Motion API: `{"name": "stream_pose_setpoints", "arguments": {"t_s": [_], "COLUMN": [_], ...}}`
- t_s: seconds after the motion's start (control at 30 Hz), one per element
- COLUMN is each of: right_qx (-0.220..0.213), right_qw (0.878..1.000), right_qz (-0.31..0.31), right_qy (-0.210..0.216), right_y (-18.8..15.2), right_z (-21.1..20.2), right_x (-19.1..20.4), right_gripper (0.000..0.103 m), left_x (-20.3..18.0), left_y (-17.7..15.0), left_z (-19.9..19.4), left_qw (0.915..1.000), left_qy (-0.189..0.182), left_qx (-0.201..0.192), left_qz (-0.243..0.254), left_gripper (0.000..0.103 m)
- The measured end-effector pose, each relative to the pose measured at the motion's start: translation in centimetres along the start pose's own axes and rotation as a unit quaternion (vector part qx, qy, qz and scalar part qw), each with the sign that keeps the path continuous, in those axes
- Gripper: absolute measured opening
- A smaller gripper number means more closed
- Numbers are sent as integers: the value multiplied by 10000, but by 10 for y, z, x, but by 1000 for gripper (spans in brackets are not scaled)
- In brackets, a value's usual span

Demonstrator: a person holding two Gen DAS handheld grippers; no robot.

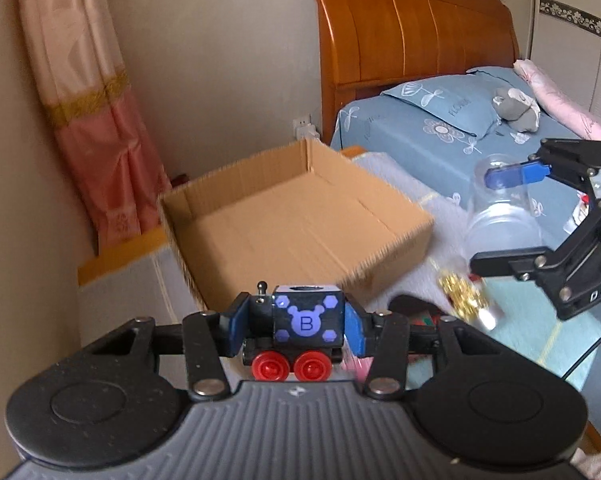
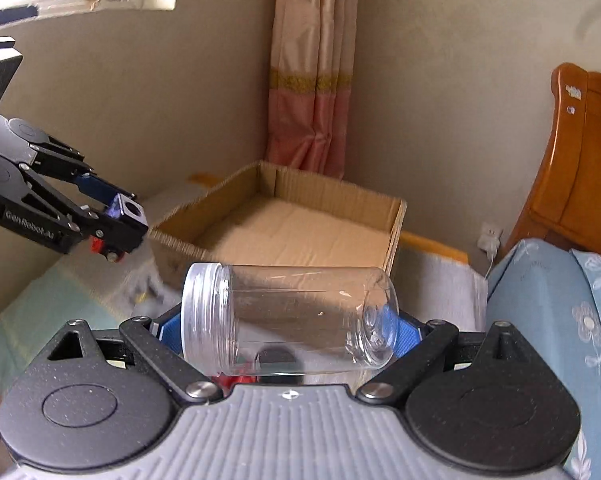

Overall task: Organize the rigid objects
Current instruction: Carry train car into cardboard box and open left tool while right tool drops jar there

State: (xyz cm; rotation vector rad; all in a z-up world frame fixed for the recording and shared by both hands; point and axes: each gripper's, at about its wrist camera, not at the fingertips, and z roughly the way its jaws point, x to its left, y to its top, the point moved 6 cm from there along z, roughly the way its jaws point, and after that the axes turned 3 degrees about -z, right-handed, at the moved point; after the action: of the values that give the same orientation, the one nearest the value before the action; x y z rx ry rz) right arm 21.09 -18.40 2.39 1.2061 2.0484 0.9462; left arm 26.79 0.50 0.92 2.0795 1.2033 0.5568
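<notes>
Left hand-held gripper: closed narrow on the toy train car, its blue pads pressed to the car's two sides; the red wheels hang free below.
Right hand-held gripper: spread wide yet gripping, clamping the clear plastic jar end to end, one pad at the threaded mouth and the other at the base; the jar lies sideways and has no lid.
Cardboard box: just ahead of both hand-held grippers, open-topped, and its floor looks bare in both views.
Done so far: two rigid things appear picked up; nothing seems to be boxed yet.
Left to do: by judgement, carry the train car and the jar over the box rim and let them go inside; a gold-coloured piece and a few blurred small items lie below, between the two hand-held grippers, and probably follow.
Bed: beyond the box, to the right of the left hand-held gripper, with blue flowered bedding.
Writing, toy train car: a letter "B" in a pale mouse-eared emblem.
Writing, left hand-held gripper: "GenRobot.AI" along its side, seen from the right wrist.
Writing, right hand-held gripper: "DAS", cut off at the picture's edge.
Writing, pillow: too blurred to read.
</notes>
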Motion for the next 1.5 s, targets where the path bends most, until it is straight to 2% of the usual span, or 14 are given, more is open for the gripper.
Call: {"name": "stream_pose_setpoints", "arguments": {"t_s": [0.27, 0.57, 0.67, 0.7, 0.73, 0.8, 1.0, 1.13, 1.27, 1.33, 1.5], "right_qx": [92, 358, 415, 426, 450, 448, 554, 511, 366, 276, 116], "right_qw": [9999, 9992, 9989, 9988, 9987, 9985, 9978, 9978, 9987, 9992, 9998], "right_qz": [63, 176, 212, 218, 219, 246, 310, 397, 342, 295, 157], "right_qy": [-43, -83, -94, -99, -114, -169, -169, -128, -84, -65, -30], "right_y": [41, 51, 52, 52, 51, 51, 43, 41, 43, 43, 36], "right_z": [47, 99, 112, 116, 120, 124, 119, 102, 76, 60, 25], "right_x": [-24, -44, -50, -52, -53, -54, -58, -55, -44, -37, -16], "right_gripper": [97, 97, 97, 99, 101, 103, 103, 103, 103, 103, 103], "left_x": [23, 54, 59, 60, 62, 64, 66, 57, 44, 37, 13], "left_y": [42, 65, 70, 71, 73, 75, 73, 68, 65, 65, 51], "left_z": [48, 108, 121, 125, 128, 131, 121, 99, 66, 50, 9], "left_qw": [9999, 9987, 9987, 9985, 9982, 9975, 9970, 9971, 9965, 9965, 9955], "left_qy": [129, 325, 396, 474, 549, 654, 641, 661, 801, 807, 823], "left_qx": [105, 355, 273, 210, 177, 144, 201, 158, -2, -108, -407], "left_qz": [-38, -173, -151, -150, -154, -225, -395, -329, -220, -199, -242], "left_gripper": [47, 47, 47, 53, 70, 89, 91, 92, 94, 97, 99]}}
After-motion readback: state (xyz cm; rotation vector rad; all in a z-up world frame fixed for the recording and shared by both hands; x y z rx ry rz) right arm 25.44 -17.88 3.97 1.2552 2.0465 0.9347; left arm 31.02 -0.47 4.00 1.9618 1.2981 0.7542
